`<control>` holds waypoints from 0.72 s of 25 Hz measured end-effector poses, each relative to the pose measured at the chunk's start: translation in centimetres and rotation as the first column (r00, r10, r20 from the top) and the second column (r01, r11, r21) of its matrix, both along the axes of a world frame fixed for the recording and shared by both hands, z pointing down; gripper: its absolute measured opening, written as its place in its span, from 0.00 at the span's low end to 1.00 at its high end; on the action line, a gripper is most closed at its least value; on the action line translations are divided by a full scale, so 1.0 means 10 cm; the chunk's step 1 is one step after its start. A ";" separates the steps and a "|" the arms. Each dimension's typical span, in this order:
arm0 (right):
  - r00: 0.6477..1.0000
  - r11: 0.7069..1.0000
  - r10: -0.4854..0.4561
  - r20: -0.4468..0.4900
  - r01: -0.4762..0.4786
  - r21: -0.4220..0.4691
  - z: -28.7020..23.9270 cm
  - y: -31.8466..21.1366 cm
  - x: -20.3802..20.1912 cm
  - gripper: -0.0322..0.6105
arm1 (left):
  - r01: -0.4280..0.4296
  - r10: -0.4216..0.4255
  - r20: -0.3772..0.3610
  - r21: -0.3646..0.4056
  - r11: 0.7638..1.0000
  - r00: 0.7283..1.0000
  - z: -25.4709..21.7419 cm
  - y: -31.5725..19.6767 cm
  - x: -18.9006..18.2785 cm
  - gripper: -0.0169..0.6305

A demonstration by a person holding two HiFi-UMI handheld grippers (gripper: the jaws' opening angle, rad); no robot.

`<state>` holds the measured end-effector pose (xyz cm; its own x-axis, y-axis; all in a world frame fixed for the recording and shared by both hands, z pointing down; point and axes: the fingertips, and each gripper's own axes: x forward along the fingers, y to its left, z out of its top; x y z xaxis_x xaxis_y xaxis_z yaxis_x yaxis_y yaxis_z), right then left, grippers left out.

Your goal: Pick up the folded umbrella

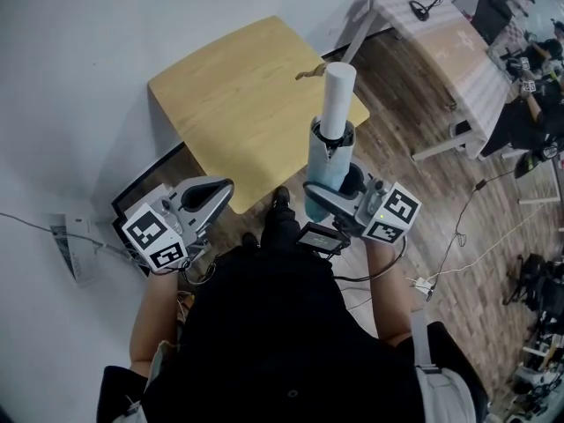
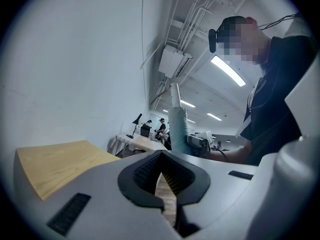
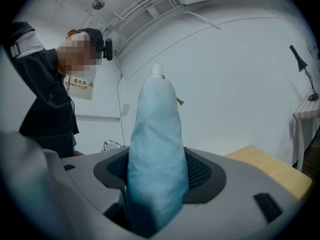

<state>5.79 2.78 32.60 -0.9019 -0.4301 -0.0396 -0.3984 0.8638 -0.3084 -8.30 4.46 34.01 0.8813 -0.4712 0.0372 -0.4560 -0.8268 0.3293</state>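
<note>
Nearest our body, the left gripper hangs low with its jaws drawn together on nothing, and only a sliver of floor shows between its pads. The right gripper clamps the folded umbrella near its lower end; we see the pale blue bundle held upright in the air, white end up. Past it stands the light wooden table, and farther off a cloth-covered desk by the wall.
</note>
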 end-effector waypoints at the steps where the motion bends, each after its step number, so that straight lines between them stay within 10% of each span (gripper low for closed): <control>1: 1.000 1.000 0.001 -0.002 -0.001 -0.001 0.00 0.00 0.00 0.51 | -0.004 0.004 0.001 0.000 1.000 1.000 0.00 0.00 0.01 0.04; 18: 1.000 1.000 0.026 -0.008 -0.026 0.004 0.04 -0.04 0.01 0.51 | -0.039 0.039 0.012 -0.003 0.999 0.999 0.00 0.00 0.08 0.04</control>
<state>5.91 2.40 33.02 -0.8906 -0.4535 -0.0344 -0.4233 0.8542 -0.3021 -7.50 4.45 34.05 0.8983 -0.4365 0.0493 -0.4276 -0.8432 0.3259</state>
